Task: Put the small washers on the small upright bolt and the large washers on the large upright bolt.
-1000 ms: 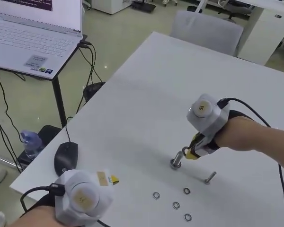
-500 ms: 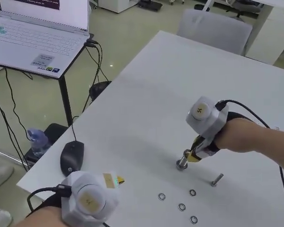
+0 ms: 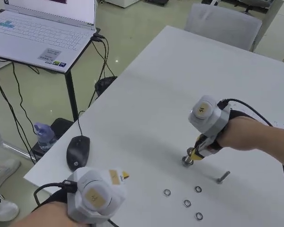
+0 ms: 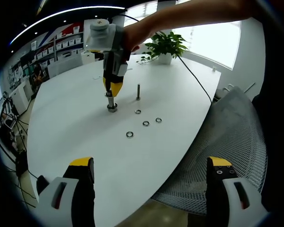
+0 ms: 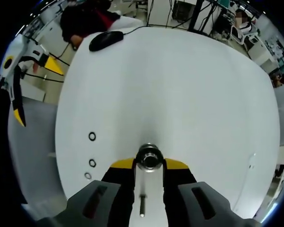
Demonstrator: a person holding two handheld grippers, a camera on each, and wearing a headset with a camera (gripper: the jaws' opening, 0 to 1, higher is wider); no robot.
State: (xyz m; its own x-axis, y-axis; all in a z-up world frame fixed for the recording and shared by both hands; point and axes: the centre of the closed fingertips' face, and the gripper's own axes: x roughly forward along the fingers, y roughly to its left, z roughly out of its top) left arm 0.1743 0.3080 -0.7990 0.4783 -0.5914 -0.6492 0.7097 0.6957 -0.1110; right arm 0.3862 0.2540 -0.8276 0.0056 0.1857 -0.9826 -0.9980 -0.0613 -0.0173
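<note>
My right gripper point(image 3: 195, 153) is tipped down over the large upright bolt point(image 3: 187, 161), which stands near the middle of the white table point(image 3: 151, 104). In the right gripper view the jaws are drawn in to a narrow gap, one yellow tip on each side of the bolt's round top. I cannot tell whether they are pinching a washer, gripping the bolt or just flanking it. The left gripper view shows the tips level with the top of the shaft, with the bolt's wide base on the table below.

The small upright bolt point(image 4: 138, 91) stands just beside the large one, apart from it. Four washers point(image 3: 187, 203) lie flat in a loose cluster on the table near the two bolts, on my side of them, none touching another or a bolt. They are too small for me to sort by size.

My left gripper point(image 4: 150, 163) hovers at the near edge of the table, well apart from the bolts, its jaws spread wide and holding nothing. A black computer mouse point(image 3: 78, 151) sits at the table's left corner, and beyond it an open laptop point(image 3: 42, 35) rests on a side stand.
</note>
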